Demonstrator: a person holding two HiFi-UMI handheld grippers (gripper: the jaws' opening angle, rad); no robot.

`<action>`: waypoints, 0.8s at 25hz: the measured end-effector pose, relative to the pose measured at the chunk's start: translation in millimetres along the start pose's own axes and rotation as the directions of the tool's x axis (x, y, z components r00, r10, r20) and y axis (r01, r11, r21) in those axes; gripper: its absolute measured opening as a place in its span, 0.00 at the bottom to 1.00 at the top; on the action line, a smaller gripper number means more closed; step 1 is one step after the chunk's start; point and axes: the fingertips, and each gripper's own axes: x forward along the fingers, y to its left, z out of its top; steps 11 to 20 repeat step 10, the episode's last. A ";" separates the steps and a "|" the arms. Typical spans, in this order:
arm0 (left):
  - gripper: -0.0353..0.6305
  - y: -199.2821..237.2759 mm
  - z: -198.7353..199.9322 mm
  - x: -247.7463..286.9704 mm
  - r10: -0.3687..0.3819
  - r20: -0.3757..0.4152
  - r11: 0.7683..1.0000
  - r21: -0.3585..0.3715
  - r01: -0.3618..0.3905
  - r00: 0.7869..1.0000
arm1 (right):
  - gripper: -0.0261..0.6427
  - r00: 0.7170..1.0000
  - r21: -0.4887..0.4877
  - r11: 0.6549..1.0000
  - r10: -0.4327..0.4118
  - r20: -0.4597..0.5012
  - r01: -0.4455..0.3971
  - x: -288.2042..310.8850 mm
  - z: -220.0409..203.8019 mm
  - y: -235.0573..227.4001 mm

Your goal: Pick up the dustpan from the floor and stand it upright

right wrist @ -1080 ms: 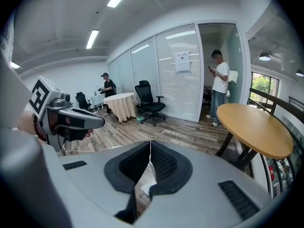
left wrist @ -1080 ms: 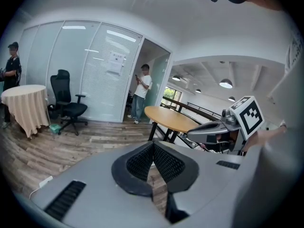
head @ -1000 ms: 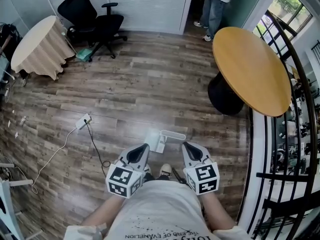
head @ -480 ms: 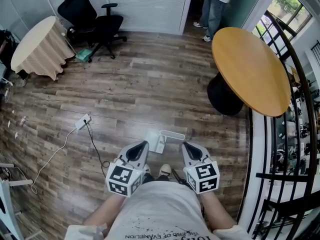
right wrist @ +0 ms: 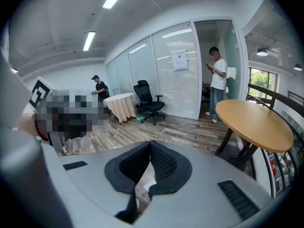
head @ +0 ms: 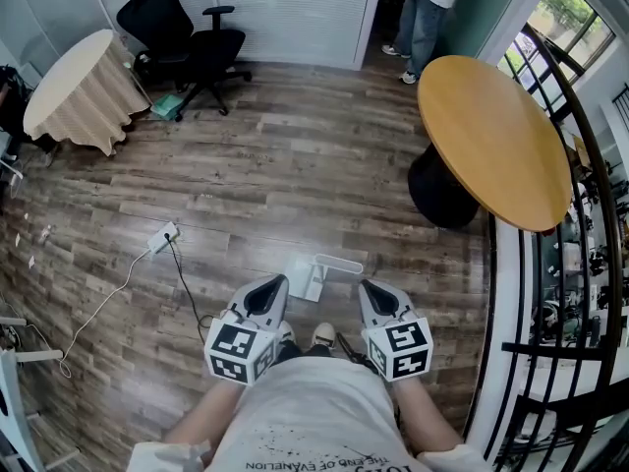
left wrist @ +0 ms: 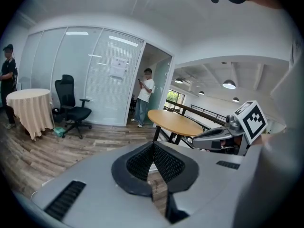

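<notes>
A white dustpan (head: 307, 272) lies flat on the wooden floor, just ahead of the person's feet, its handle (head: 339, 264) pointing right. My left gripper (head: 275, 281) hovers at its left edge and my right gripper (head: 369, 286) off its right end, both above it and touching nothing. In the left gripper view the left gripper (left wrist: 152, 145) has its black pads meeting at the tip with nothing between them. The right gripper (right wrist: 150, 144) is shut the same way, also empty. A white patch of what may be the dustpan (right wrist: 149, 184) shows below its pads.
A round wooden table (head: 491, 136) on a black base stands at the right, beside a black railing (head: 580, 264). A cloth-covered table (head: 84, 87) and an office chair (head: 182, 37) are at the far left. A power strip (head: 162, 237) with its cable lies left. A person (head: 428, 8) stands in the doorway.
</notes>
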 end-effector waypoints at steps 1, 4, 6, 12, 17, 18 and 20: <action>0.09 -0.6 -0.2 -0.4 0.000 0.000 1.000 0.000 0.000 1.000 | 0.08 1.000 -0.002 1.000 0.000 0.000 0.000 -0.6 0.2 0.0; 0.09 -3.5 -1.1 -0.2 0.002 0.000 1.000 -0.002 -0.002 1.000 | 0.08 1.000 -0.005 1.000 0.003 0.003 -0.003 -2.8 -0.4 -2.6; 0.09 -5.3 -1.4 1.0 0.004 0.001 1.000 -0.002 -0.004 1.000 | 0.08 1.000 -0.005 1.000 0.002 0.003 -0.002 -3.8 -1.4 -5.9; 0.09 -4.9 -2.4 0.6 0.007 0.002 1.000 -0.001 -0.007 1.000 | 0.08 1.000 -0.004 1.000 0.001 0.001 0.000 -3.4 -3.1 -8.4; 0.09 -4.9 -2.4 0.6 0.007 0.002 1.000 -0.001 -0.007 1.000 | 0.08 1.000 -0.004 1.000 0.001 0.001 0.000 -3.4 -3.1 -8.4; 0.09 -4.9 -2.4 0.6 0.007 0.002 1.000 -0.001 -0.007 1.000 | 0.08 1.000 -0.004 1.000 0.001 0.001 0.000 -3.4 -3.1 -8.4; 0.09 -4.9 -2.4 0.6 0.007 0.002 1.000 -0.001 -0.007 1.000 | 0.08 1.000 -0.004 1.000 0.001 0.001 0.000 -3.4 -3.1 -8.4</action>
